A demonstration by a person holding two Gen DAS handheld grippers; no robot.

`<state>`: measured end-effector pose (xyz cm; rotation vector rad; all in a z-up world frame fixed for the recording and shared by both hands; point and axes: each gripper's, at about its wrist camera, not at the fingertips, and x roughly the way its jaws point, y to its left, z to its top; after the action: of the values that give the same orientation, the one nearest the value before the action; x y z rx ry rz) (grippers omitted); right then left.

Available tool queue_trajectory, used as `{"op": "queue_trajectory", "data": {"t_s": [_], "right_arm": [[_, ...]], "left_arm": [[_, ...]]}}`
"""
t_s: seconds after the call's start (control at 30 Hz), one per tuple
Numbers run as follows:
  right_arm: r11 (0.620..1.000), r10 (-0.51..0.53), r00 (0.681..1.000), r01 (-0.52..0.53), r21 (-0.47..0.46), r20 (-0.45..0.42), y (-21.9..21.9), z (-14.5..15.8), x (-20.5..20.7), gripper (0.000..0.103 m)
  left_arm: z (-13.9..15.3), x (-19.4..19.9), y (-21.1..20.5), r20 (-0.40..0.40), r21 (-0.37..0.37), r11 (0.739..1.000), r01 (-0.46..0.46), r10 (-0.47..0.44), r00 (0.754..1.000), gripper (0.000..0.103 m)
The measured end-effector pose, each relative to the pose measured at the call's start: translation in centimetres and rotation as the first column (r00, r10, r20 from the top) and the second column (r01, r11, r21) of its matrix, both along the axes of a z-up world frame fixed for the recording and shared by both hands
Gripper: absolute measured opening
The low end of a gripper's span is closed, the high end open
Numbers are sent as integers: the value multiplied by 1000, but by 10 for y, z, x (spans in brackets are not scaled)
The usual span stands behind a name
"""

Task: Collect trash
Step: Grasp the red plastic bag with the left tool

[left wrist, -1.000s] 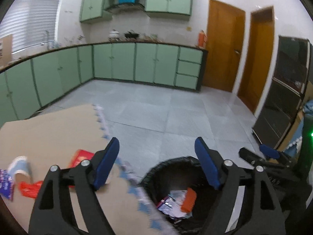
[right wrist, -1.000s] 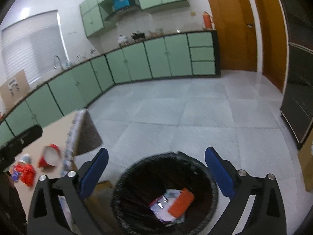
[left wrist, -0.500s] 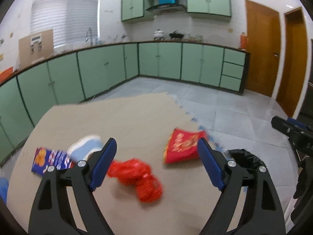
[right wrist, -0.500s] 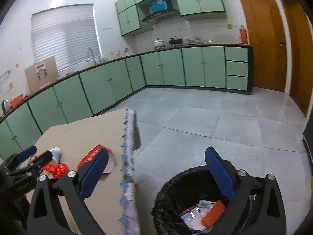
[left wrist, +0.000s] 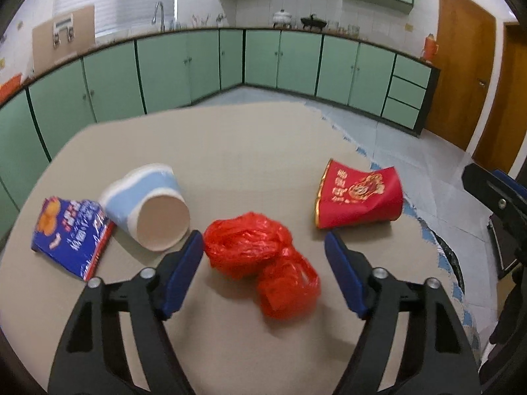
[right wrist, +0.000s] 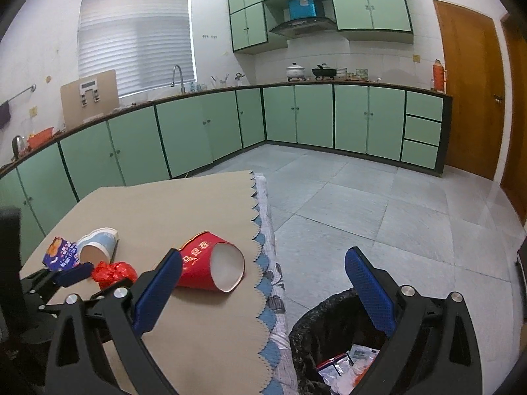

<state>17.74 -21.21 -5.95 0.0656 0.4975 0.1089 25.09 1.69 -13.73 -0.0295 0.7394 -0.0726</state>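
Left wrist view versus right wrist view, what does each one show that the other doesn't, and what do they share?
Only the left wrist view shows the blue snack packet in full. Only the right wrist view looks into the black trash bin with wrappers inside. Both show the crumpled red plastic bag between the open left gripper's fingers, the tipped blue cup, the red cup and the right gripper.

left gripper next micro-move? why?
Probably ease the left gripper forward and down around the crumpled red plastic bag, then close. Its jaws have just been closing but are not yet on the bag, which lies loose on the table between the fingers; the blue-and-white paper cup sits close to the left finger.
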Motion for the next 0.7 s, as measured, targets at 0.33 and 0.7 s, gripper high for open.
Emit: {"op": "queue_trajectory", "data": {"t_s": [0.33,0.7], "right_arm": [[1000,9,1000,-10,-19,-30,14,-8,7,97],[1000,16,997,-17,-12,-73,55,-15,28,97]], "left_arm": [[2,3,7,14,-54,999,1,-1,1000,31],[30,-7,31,125,-20,998,-59,61,990,28]]}}
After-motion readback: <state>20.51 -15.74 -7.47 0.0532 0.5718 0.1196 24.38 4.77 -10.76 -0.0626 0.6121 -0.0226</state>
